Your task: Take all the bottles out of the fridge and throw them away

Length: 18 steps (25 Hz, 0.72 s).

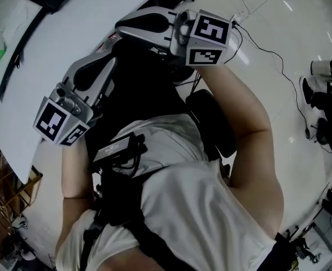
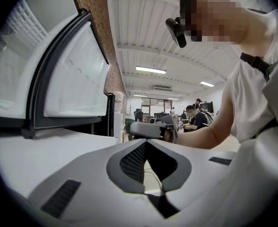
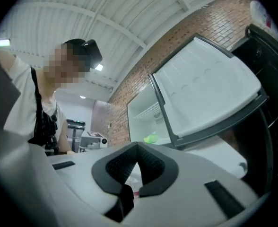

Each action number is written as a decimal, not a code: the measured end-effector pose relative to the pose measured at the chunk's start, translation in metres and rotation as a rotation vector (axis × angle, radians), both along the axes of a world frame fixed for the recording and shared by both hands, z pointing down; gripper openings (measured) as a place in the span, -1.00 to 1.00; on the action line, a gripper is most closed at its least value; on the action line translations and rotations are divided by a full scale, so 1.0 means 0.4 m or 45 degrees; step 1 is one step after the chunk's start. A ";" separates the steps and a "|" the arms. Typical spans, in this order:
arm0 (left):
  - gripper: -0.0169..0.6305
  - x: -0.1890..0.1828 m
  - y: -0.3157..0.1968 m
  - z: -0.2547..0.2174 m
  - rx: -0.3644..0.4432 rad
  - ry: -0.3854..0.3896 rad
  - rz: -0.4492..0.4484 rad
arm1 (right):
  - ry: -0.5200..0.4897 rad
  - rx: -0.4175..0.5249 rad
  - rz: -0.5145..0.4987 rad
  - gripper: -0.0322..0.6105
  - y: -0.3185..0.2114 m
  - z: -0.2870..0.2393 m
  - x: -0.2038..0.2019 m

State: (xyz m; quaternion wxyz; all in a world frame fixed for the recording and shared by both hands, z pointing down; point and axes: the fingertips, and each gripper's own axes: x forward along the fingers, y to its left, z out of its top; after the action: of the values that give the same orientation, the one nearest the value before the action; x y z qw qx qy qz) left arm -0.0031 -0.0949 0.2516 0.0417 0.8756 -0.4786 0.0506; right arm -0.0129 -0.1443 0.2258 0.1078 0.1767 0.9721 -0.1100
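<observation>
Left gripper state: the left gripper (image 2: 146, 142) is clenched, pad tips meeting, with nothing between them.
Right gripper state: the right gripper (image 3: 138, 146) is clenched likewise and carries nothing.
Position of both: held up close to the person's chest, apart from the fridge (image 3: 143, 110).
Task item location: no bottle is confirmed in any view. A green item (image 3: 151, 138) sits inside the open fridge, too small to identify.
Task standing: judged not finished if that item is a bottle, since neither gripper holds anything.
Risk one: reaching in with clenched jaws would push the item over or deeper instead of grasping it. Cause: jaws not released before the approach.
Risk two: the fridge door (image 3: 210, 93) stands open near the grippers, and a wide swing could strike its edge.
Risk three: a cable (image 1: 267, 52) trails on the floor, a trip hazard on the way to disposal.
Right gripper view only: the fridge interior with the item in place.
Left gripper view only: the right gripper from outside and the room beyond.
Head view only: both grippers together, and the floor.
</observation>
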 end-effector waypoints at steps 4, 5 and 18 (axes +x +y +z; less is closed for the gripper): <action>-0.91 -0.084 0.039 -0.019 0.029 -0.004 -0.116 | -0.039 -0.009 -0.086 -0.90 0.070 -0.054 -0.059; -0.91 -0.114 0.052 -0.026 0.032 0.005 -0.152 | -0.039 0.002 -0.111 -0.90 0.093 -0.060 -0.081; -0.91 -0.440 0.261 -0.131 0.110 0.080 -0.572 | -0.010 0.199 -0.301 -0.90 0.315 -0.141 -0.342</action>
State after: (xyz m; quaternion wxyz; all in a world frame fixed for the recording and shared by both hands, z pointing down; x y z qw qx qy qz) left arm -0.1790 0.0096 0.1994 0.0291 0.7491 -0.6618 -0.0077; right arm -0.1495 -0.0181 0.1693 0.0838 0.2982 0.9498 -0.0450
